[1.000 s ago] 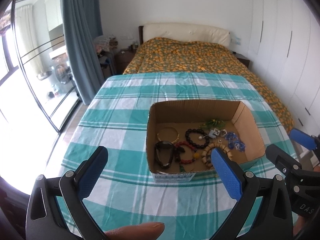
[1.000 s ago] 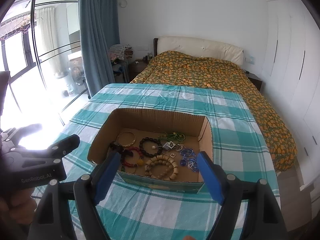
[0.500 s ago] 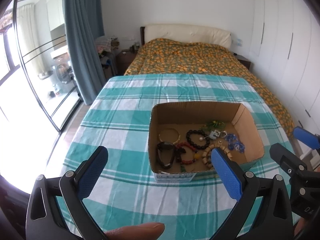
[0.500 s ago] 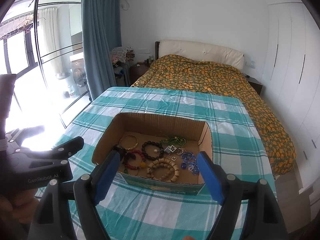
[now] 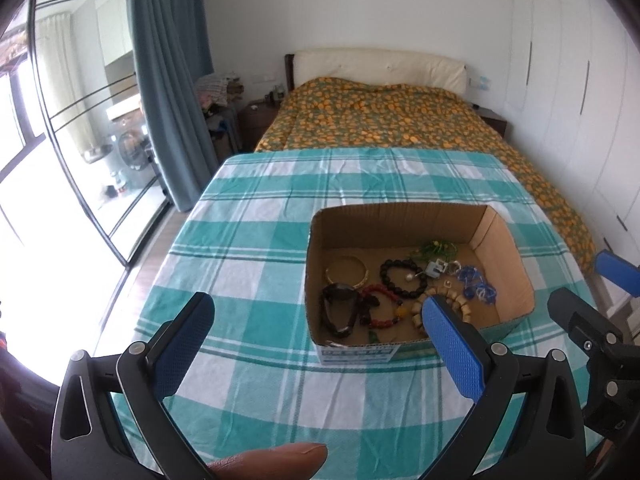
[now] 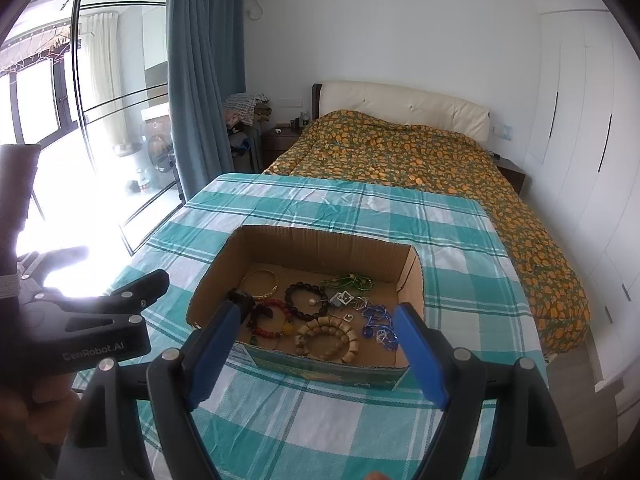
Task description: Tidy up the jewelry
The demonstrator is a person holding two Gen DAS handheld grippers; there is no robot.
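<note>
Cardboard box (image 6: 308,248) on checked tabletop (image 6: 320,420), jewelry inside: gold bangle (image 6: 260,283), dark bead bracelet (image 6: 306,301), wooden bead bracelet (image 6: 327,338), blue pieces (image 6: 378,322). Left gripper (image 5: 316,344) and right gripper (image 6: 318,354) hover short of box, jaws open, empty.

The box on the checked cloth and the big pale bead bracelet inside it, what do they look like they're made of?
The box looks like plain brown corrugated cardboard: matte walls, fluted cut edges. The pale bead bracelet seems to be wood or possibly bone: chunky tan barrel beads with a dull sheen; the view leaves that open.
</note>
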